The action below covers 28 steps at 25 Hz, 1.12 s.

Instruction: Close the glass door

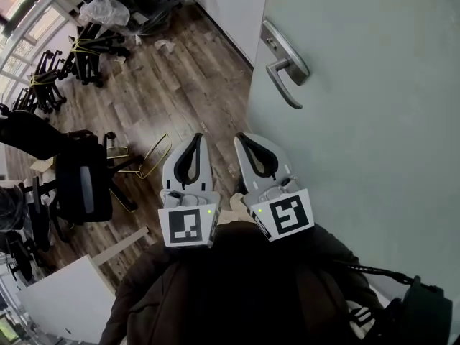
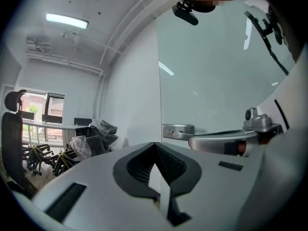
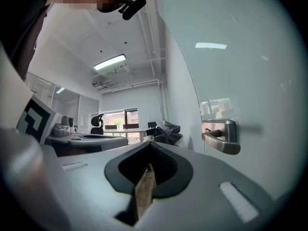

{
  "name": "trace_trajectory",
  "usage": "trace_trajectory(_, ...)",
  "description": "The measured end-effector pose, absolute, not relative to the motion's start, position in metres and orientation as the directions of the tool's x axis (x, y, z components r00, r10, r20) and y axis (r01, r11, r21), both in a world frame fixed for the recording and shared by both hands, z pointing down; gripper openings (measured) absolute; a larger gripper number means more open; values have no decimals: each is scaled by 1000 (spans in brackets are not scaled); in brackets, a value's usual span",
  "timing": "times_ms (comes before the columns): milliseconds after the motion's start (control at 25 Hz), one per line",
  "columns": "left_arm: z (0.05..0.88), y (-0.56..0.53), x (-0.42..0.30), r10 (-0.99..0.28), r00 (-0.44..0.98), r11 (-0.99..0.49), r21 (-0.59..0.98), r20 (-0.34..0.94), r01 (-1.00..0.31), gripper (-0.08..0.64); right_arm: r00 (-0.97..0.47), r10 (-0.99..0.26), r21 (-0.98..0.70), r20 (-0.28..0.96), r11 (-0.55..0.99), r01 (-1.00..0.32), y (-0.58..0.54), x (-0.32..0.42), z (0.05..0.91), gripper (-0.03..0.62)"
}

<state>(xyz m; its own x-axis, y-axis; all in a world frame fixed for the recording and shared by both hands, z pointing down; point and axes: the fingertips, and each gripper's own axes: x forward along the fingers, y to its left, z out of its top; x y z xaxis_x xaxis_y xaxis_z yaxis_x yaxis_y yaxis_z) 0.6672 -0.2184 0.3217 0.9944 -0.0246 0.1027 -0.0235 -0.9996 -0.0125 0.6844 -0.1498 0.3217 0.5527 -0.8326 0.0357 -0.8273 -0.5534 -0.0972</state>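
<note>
The frosted glass door (image 1: pixel 366 128) fills the right side of the head view, with its edge running down the middle. Its metal lever handle (image 1: pixel 286 70) sits near the top. My left gripper (image 1: pixel 195 138) and right gripper (image 1: pixel 244 138) are held side by side close to my body, left of the door and below the handle, touching neither. Both are shut with nothing between the jaws. The handle (image 2: pixel 178 130) lies ahead and right in the left gripper view. In the right gripper view the handle (image 3: pixel 220 136) is at the right, on the glass (image 3: pixel 250 71).
Wood floor (image 1: pixel 180 85) stretches ahead. A black office chair (image 1: pixel 83 182) stands at the left, beside a yellow wire frame (image 1: pixel 149 157). Stacked chair bases (image 1: pixel 86 56) lie far left, a white desk (image 1: pixel 65 300) at lower left, a white wall (image 1: pixel 237 9) beyond the door.
</note>
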Motion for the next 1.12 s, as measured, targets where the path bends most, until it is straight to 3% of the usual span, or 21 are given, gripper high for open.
trace_trajectory(520,306,-218,755,80,994,-996,-22,69,82,-3,569,-821,-66,-34,-567,-821,-165,749,285,0)
trace_trajectory(800,284,-210,779,117,993,-993,25,-1,117,-3,671,-737,78,-88,-676,-733,-137,764,257,3)
trace_trajectory(1120,303,-169,816,254,966,-967,7,41,254,-3,743,-670,133,-5,-737,-663,-101,809,290,77)
